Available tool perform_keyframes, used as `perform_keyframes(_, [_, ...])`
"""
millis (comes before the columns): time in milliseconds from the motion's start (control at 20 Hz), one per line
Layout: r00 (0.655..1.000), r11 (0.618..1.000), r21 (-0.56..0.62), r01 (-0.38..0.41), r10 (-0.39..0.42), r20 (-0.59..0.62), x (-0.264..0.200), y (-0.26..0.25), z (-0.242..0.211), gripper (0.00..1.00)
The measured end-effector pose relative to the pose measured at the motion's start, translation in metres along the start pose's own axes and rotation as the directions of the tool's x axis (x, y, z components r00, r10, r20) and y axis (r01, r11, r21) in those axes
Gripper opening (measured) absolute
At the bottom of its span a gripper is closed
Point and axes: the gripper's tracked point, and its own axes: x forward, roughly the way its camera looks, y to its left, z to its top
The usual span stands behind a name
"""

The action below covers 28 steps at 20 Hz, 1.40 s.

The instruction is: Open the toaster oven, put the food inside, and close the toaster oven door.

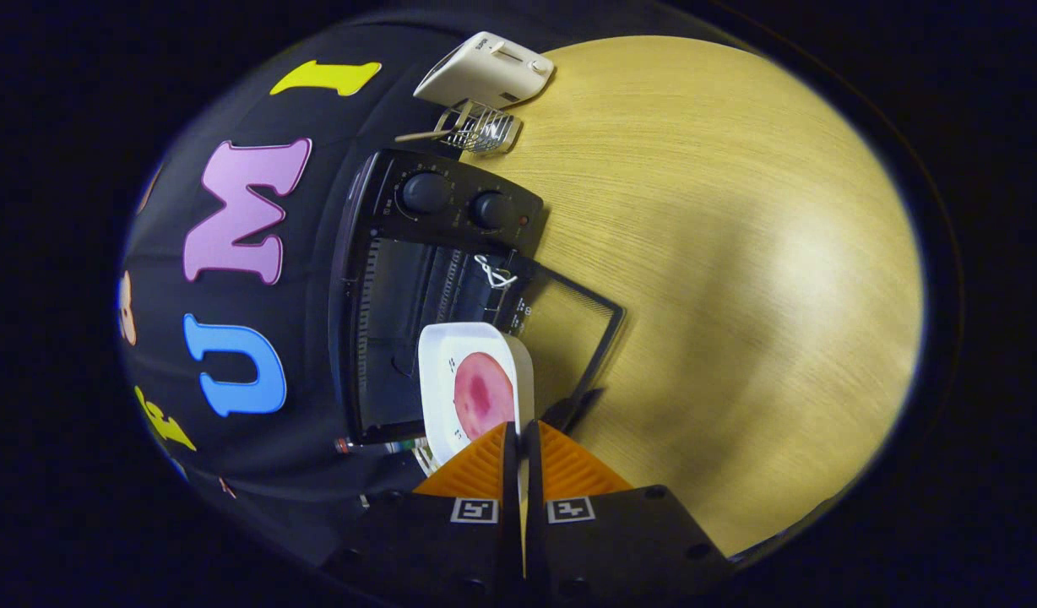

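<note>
Pinched nearly together, the gripper fingers clamp the near rim of a white square plate, which carries a round pink slice of food and is held tilted on edge just ahead of them. Beyond it on the wooden table stands the black toaster oven, its long axis running away from the fingers toward its two knobs, its glass door folded open onto the table and the plate at the cavity's mouth. Farther off lie a white toaster and a small wire rack.

No legible text: markings on the toaster oven are too small.
</note>
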Motion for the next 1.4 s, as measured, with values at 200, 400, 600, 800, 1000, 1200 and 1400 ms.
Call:
perform_keyframes(200, [0.994,0.99,0.135,-0.038,0.023,0.109,0.038,0.031,0.002,0.07])
perform_keyframes(400, [0.985,0.975,0.216,-0.041,0.003,0.174,0.077,0.05,0.001,0.07])
perform_keyframes(600, [0.977,0.964,0.257,-0.072,0.016,0.213,0.104,0.063,0.007,0.07])
perform_keyframes(800, [0.959,0.949,0.29,-0.126,0.042,0.279,0.12,0.069,0.03,0.07])
perform_keyframes(1000, [0.952,0.924,0.327,-0.198,0.102,0.289,0.125,0.079,0.036,0.1])
perform_keyframes(1200, [0.954,0.936,0.282,-0.212,0.136,0.266,0.116,0.083,0.024,0.32])
perform_keyframes(1400, [0.967,0.966,0.19,-0.177,0.134,0.217,0.086,0.078,0.006,0.97])
